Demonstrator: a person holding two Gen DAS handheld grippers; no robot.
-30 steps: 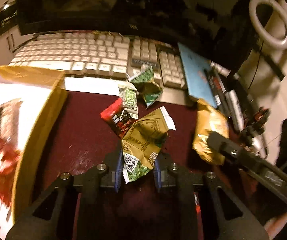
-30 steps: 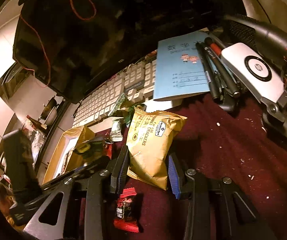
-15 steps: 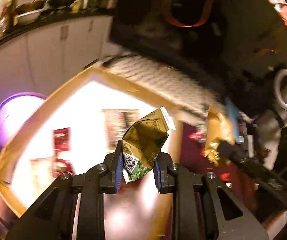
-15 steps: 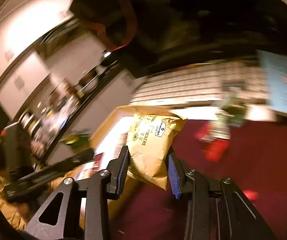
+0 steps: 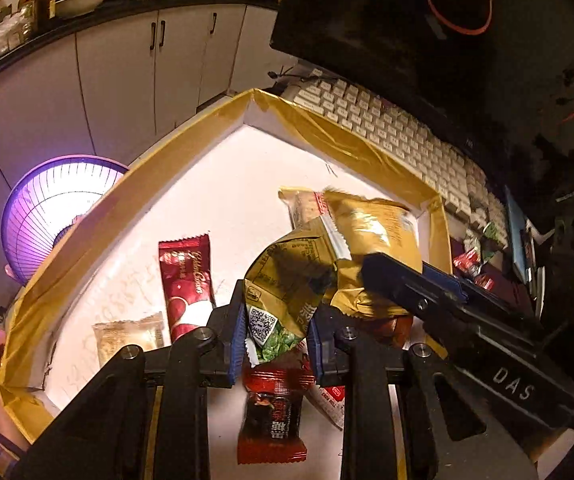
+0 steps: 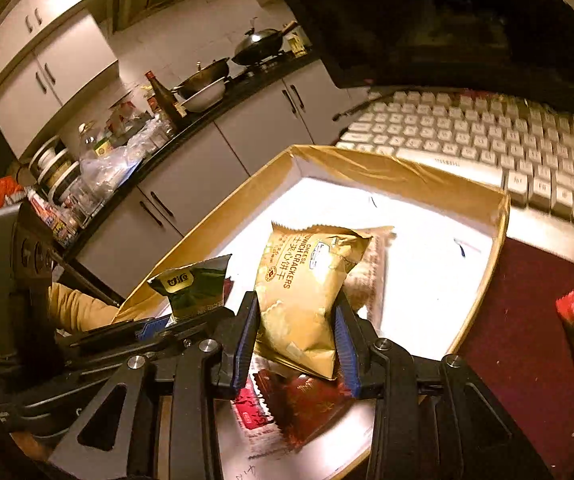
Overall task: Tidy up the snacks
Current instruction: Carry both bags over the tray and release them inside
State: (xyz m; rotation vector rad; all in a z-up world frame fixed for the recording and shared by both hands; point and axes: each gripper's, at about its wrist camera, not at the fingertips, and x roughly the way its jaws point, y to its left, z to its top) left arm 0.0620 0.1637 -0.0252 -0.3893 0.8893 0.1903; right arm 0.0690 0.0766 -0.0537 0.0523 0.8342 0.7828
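My left gripper [image 5: 275, 340] grasps the green snack packet [image 5: 287, 280]; my right gripper [image 6: 297, 334] grasps the cheese crackers bag [image 6: 307, 288], both frame-centre over the gold-rimmed box [image 5: 87, 240].

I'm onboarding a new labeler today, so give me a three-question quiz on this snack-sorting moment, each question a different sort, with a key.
1. True or false: the left gripper is empty.
2. Multiple choice: the right gripper is shut on A) a red chocolate bar, B) the cheese crackers bag, C) a pen.
3. Short answer: over what container do both grippers hang?

Key
1. False; it is shut on the green snack packet.
2. B.
3. The gold-rimmed box, which already holds several snacks, among them a red wrapper.
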